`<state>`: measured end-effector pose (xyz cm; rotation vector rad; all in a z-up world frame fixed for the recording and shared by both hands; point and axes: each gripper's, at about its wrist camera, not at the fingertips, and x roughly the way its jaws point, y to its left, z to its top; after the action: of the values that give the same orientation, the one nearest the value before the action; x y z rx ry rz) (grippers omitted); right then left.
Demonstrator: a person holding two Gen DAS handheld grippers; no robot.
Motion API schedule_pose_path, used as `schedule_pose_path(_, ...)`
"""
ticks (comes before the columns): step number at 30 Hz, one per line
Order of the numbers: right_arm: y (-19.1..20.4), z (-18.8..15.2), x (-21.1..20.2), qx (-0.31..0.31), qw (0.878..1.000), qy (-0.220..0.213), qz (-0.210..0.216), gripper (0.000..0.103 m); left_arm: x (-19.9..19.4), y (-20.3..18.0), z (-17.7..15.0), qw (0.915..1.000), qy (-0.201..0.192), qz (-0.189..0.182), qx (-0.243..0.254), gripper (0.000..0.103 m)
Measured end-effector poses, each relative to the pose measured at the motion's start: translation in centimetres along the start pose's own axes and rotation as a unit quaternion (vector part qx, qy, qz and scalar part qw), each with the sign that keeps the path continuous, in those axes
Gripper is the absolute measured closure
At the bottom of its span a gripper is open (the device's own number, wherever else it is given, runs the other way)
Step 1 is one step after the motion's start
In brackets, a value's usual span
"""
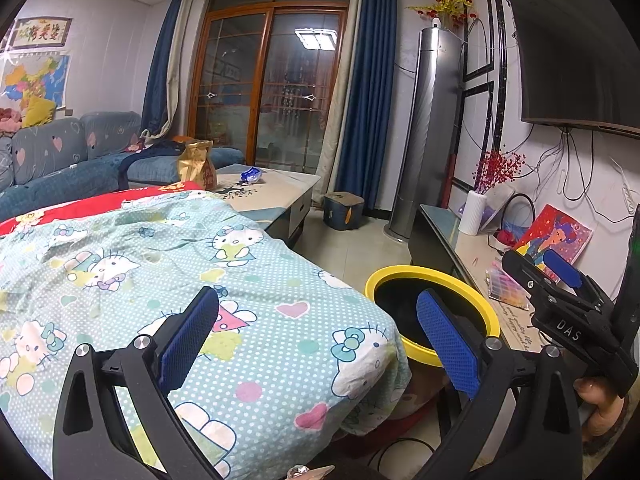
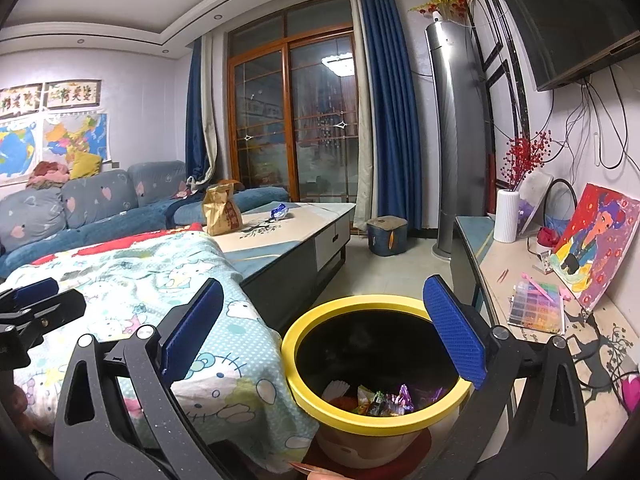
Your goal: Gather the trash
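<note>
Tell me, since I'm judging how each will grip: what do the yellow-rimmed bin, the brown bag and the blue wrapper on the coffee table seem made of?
The yellow-rimmed round bin looks like smooth moulded plastic, its rim evenly glossy. The brown bag seems to be kraft paper: matte, creased, standing stiffly. The blue wrapper is probably thin plastic film, shiny and crumpled, though too small to be sure.
</note>
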<state>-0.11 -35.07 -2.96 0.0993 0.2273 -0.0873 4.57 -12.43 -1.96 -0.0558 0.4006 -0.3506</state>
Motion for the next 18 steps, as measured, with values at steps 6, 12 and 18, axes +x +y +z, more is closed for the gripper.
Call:
schedule_pose_path(6, -0.02, -0.01, 0.00, 0.000, 1.000, 0.000, 0.001, 0.011, -0.02, 0.00, 0.02, 1.0000, 0.000, 0.000, 0.000, 0.006)
schedule_pose_path(12, -0.05, -0.01, 0.02, 0.000, 1.000, 0.000, 0.001, 0.011, -0.14, -0.15, 0.12, 1.0000, -0.001, 0.002, -0.001, 0.006)
schedule_pose_path(18, -0.07, -0.03, 0.05, 0.000, 1.000, 0.000, 0.001, 0.011, -0.19, -0.12, 0.10, 1.0000, -0.001, 0.003, -0.001, 0.007)
